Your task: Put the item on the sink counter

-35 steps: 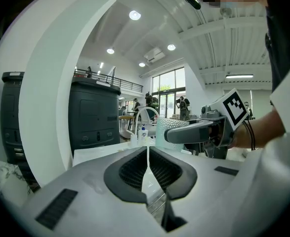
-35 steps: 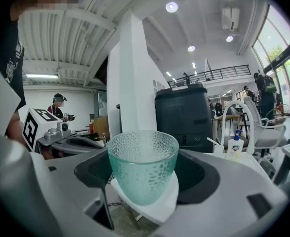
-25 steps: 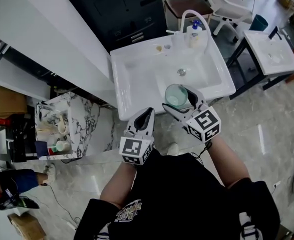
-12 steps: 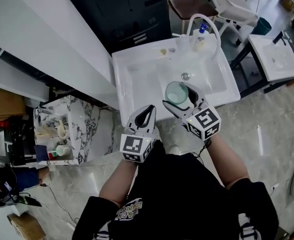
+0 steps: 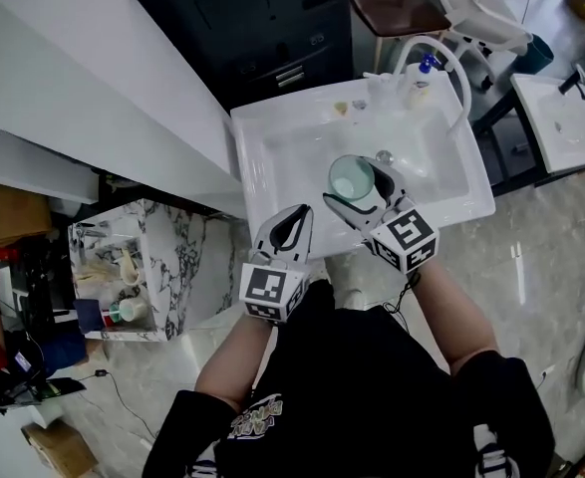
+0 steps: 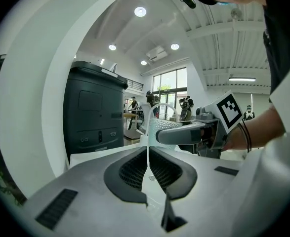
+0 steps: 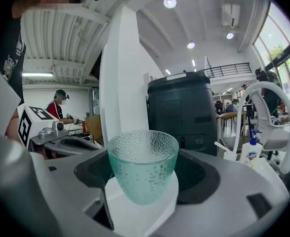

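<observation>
Green glass cup (image 7: 143, 164) upright between the right gripper's (image 5: 360, 187) clamped jaws, over the sink (image 5: 272, 152); left gripper (image 5: 296, 215) closed, empty

Cup (image 5: 353, 179) bottom: hidden from above by right gripper (image 5: 358, 195).
Small bits (image 5: 342, 108) on sink (image 5: 268, 137): too small to tell.
Second sink (image 5: 569, 119): cut off, right edge.

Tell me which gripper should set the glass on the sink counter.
Right. The right gripper holds the green glass over the sink; the left gripper is shut and empty, near the front rim.
</observation>
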A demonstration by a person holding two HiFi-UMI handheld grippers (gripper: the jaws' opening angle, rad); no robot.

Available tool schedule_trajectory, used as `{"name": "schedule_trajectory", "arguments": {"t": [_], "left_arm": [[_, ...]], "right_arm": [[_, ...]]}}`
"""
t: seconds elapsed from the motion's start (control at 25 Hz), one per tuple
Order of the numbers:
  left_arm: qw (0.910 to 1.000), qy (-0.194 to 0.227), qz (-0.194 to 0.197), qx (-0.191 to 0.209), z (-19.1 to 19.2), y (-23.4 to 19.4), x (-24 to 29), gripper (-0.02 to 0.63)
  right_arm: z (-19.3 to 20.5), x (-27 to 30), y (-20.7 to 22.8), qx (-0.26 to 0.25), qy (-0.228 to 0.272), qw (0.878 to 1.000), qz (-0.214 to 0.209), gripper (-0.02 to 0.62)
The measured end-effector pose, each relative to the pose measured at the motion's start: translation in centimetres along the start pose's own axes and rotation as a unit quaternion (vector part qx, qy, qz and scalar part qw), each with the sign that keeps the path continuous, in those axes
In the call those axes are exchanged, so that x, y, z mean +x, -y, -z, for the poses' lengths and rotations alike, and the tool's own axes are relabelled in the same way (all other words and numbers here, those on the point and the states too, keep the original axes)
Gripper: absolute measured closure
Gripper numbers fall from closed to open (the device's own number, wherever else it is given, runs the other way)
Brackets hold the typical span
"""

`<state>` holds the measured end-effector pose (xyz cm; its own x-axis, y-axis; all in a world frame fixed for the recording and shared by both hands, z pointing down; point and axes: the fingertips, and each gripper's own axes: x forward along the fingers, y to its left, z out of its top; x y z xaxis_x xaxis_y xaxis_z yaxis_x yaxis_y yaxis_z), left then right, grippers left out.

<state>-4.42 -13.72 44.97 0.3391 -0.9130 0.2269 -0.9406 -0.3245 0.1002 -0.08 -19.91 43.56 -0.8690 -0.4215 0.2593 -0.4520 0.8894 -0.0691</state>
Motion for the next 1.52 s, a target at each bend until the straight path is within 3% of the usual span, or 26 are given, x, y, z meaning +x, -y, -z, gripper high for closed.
{"name": "schedule_trajectory", "arguments": {"t": [0.68,1.52], "left_arm": [[0.9996,-0.027,0.008,0.003,1.8,-6.7,5.5,0.58],[0.9991,-0.032,0.027,-0.005,3.1,-11.4,9.0,0.58]], "right_arm": [[2.1,9.5,5.9,0.006,-0.024,1.0,0.006,0.169],[5.3,19.2,11.1,-0.011,-0.044,0.998,0.038,0.17]]}}
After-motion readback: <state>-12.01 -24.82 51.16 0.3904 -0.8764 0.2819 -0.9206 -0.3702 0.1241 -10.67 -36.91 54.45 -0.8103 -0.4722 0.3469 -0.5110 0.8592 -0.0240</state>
